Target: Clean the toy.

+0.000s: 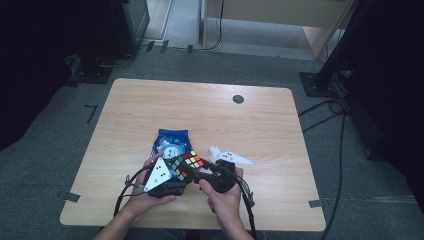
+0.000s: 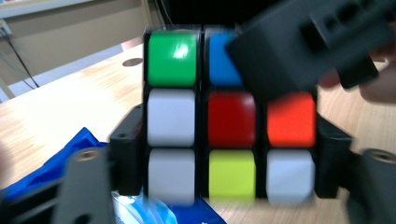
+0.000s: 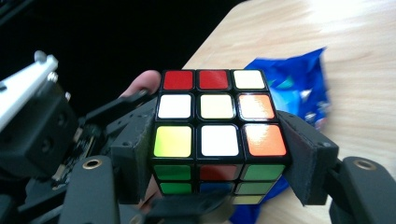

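Observation:
A scrambled Rubik's cube [image 1: 189, 164] is held just above the table's near middle, gripped from both sides. In the left gripper view the cube [image 2: 229, 126] sits between the two black jaws of my left gripper [image 2: 229, 161], which is shut on it. The right gripper's black body [image 2: 308, 42] covers the cube's upper right corner there. In the right gripper view my right gripper [image 3: 219, 161] is shut on the cube [image 3: 217, 116], its pads [image 3: 306, 161] pressed on the lower layer. The left gripper [image 3: 32, 126] shows at that view's left. A fingertip rests behind the cube.
A blue snack packet [image 1: 171, 142] lies on the wooden table [image 1: 150, 105] just beyond the cube. A white plastic piece [image 1: 231, 157] lies to the right of the cube. A dark round cap [image 1: 238, 99] sits in the tabletop at the far right.

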A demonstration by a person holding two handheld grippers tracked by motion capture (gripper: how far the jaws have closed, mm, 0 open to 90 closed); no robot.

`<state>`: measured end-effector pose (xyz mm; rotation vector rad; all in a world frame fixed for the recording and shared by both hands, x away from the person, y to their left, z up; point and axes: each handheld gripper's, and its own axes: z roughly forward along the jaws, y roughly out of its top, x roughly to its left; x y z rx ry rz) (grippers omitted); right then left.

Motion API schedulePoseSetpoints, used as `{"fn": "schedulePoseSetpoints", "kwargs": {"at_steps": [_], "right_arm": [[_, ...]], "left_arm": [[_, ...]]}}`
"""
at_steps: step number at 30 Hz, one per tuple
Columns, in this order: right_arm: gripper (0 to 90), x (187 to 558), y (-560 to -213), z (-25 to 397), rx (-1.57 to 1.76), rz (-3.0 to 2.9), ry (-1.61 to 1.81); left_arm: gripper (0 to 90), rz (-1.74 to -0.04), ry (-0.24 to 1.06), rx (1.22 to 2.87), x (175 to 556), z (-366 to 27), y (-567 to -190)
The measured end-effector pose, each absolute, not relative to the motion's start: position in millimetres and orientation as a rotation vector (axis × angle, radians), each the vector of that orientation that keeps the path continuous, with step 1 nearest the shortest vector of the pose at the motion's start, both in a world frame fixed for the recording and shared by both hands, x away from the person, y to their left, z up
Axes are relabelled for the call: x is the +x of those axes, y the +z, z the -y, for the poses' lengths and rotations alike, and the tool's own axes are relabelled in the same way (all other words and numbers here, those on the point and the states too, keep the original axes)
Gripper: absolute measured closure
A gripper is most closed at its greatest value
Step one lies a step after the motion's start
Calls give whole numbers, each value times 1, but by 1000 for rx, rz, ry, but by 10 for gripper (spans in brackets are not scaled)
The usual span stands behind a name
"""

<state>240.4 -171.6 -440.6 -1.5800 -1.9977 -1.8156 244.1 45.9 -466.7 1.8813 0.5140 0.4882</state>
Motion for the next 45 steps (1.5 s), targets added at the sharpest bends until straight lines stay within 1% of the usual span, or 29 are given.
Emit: {"fn": "schedulePoseSetpoints", "kwargs": {"at_steps": [4, 8, 11, 16, 20, 26, 28, 33, 40, 43, 45], "right_arm": [[346, 244, -434, 190, -1629, 1942, -1858], [345, 244, -425, 206, -1639, 1907, -1897], [345, 245, -422, 209, -1613, 1902, -1890], [345, 245, -422, 202, -1528, 1944, -1831], [345, 245, -425, 192, -1515, 1995, -1781], [344, 244, -426, 188, -1496, 2004, -1784], [344, 244, -425, 189, -1491, 1992, -1787], [343, 245, -428, 184, -1482, 2006, -1761], [343, 244, -434, 176, -1496, 2058, -1708], [343, 244, -435, 173, -1507, 2073, -1679], [342, 244, -435, 172, -1508, 2089, -1661]], "left_arm": [[189, -525, 483, 1909, 249, -51, -469], [191, -529, 497, 1929, 254, -56, -472], [196, -534, 519, 1932, 254, -56, -472], [198, -522, 537, 1931, 252, -53, -472], [229, -489, 550, 1913, 249, -51, -469], [227, -476, 587, 1912, 246, -49, -468], [225, -465, 580, 1909, 244, -47, -467], [192, -414, 589, 1924, 237, -38, -465], [142, -405, 587, 1940, 238, -35, -468], [141, -385, 605, 1943, 236, -34, -469], [160, -357, 627, 1945, 234, -32, -470]]}}
